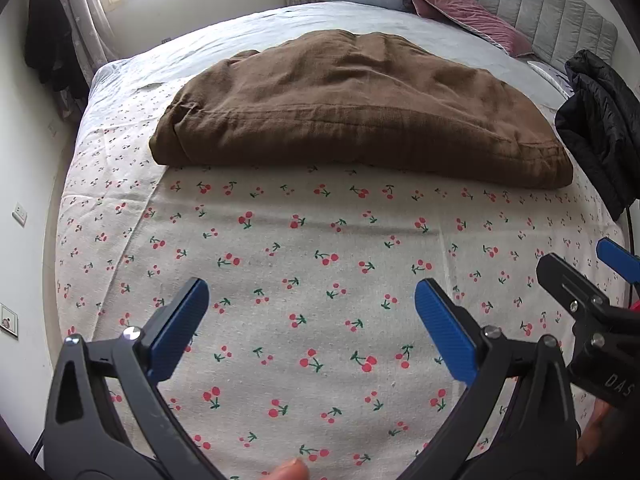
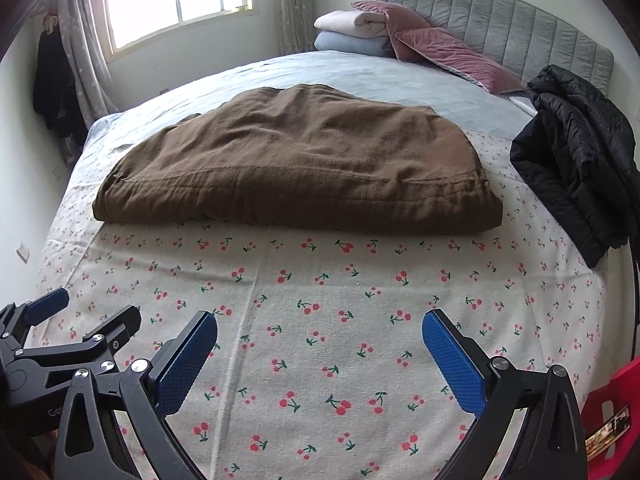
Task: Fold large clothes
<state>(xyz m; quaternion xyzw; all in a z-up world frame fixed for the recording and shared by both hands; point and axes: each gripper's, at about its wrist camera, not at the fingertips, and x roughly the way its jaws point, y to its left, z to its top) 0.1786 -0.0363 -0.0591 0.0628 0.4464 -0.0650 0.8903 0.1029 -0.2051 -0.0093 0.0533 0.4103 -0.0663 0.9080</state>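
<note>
A brown garment (image 1: pixel 360 108) lies folded into a thick flat bundle in the middle of the bed, on the cherry-print sheet (image 1: pixel 320 280); it also shows in the right wrist view (image 2: pixel 296 160). My left gripper (image 1: pixel 312 304) is open and empty, held above the sheet well short of the garment. My right gripper (image 2: pixel 320 336) is open and empty too, beside the left one. The right gripper shows at the right edge of the left wrist view (image 1: pixel 592 280), and the left gripper at the left edge of the right wrist view (image 2: pixel 84 312).
A black puffer jacket (image 2: pixel 580 152) lies at the bed's right edge. Folded white and blue blankets (image 2: pixel 352 32) and pink pillows (image 2: pixel 448 52) sit by the grey headboard (image 2: pixel 520 24). A red object (image 2: pixel 612 412) is at the near right.
</note>
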